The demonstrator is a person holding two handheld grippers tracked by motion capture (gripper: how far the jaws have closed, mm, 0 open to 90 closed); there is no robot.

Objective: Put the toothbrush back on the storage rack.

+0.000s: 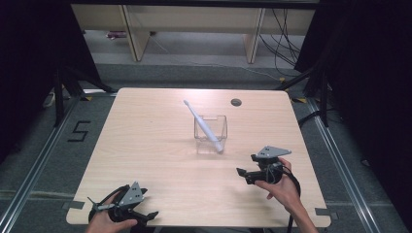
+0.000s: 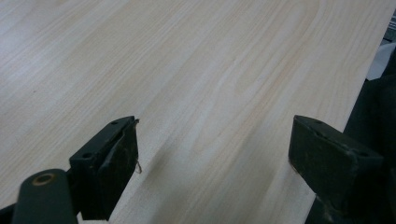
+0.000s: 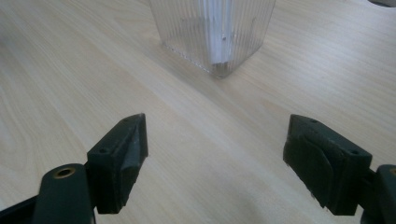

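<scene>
Toothbrush (image 1: pixel 203 125) leaning in clear holder (image 1: pixel 211 133), mid-table; right tongs (image 1: pixel 247 174) near it, apart; left tongs (image 1: pixel 145 214) at table edge, apart

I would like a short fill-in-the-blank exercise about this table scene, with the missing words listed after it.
1. The white toothbrush stands tilted inside a clear ____ container.
2. The jaws of the right gripper are ____, with nothing between them.
3. The left gripper is near the ____ edge of the wooden table, close to the person.
4. The container stands nearer to the ____ gripper.

Missing words: plastic; open; front; right
</scene>
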